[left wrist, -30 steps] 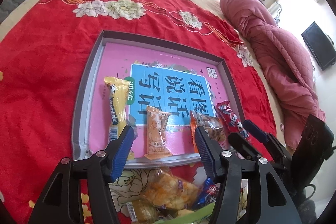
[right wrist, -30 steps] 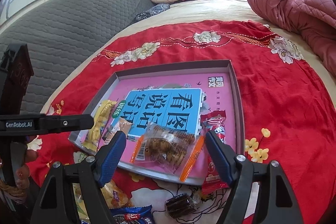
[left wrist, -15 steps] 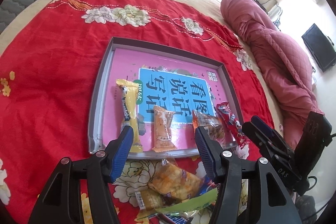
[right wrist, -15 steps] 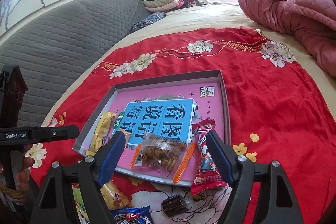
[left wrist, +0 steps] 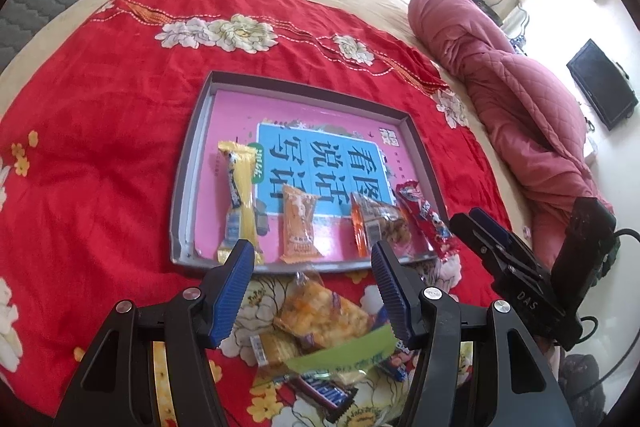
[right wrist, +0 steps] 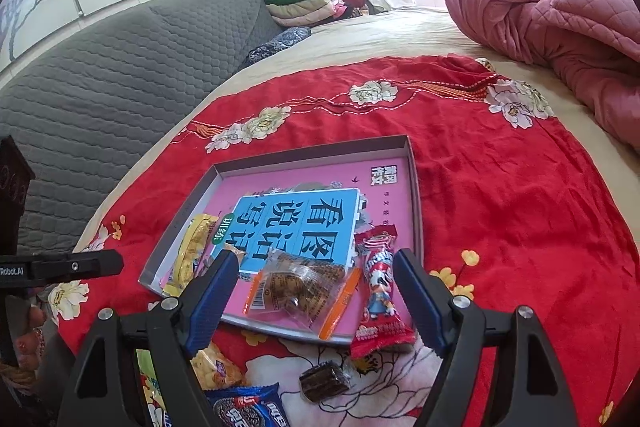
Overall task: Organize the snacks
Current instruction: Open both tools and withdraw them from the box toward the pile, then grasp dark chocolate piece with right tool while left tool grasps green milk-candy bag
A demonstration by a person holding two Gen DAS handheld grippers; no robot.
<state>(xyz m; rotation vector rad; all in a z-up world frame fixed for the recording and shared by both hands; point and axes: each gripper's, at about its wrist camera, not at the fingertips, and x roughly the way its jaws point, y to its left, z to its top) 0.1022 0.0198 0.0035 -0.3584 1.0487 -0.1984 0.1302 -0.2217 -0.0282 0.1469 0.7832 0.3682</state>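
red bedspread (left wrist: 100, 155) bears one tray (left wrist: 188, 187) with four snacks (left wrist: 300, 223); both tongs (left wrist: 312, 287) (right wrist: 312, 295) wide open, empty.

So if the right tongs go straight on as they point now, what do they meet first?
Probably the clear packet of brown cookies, lying between the open right tongs at the tray's near edge; depth is uncertain.

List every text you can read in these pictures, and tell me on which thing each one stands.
"看图说话写话": blue panel on the pink sheet in the tray.
"训练": green tag at that panel's corner.
"DAS": body of the right claw.
"Robot.AI": body of the left claw, its start cut off.
Snack wrapper print and the small corner mark: too blurred to read.
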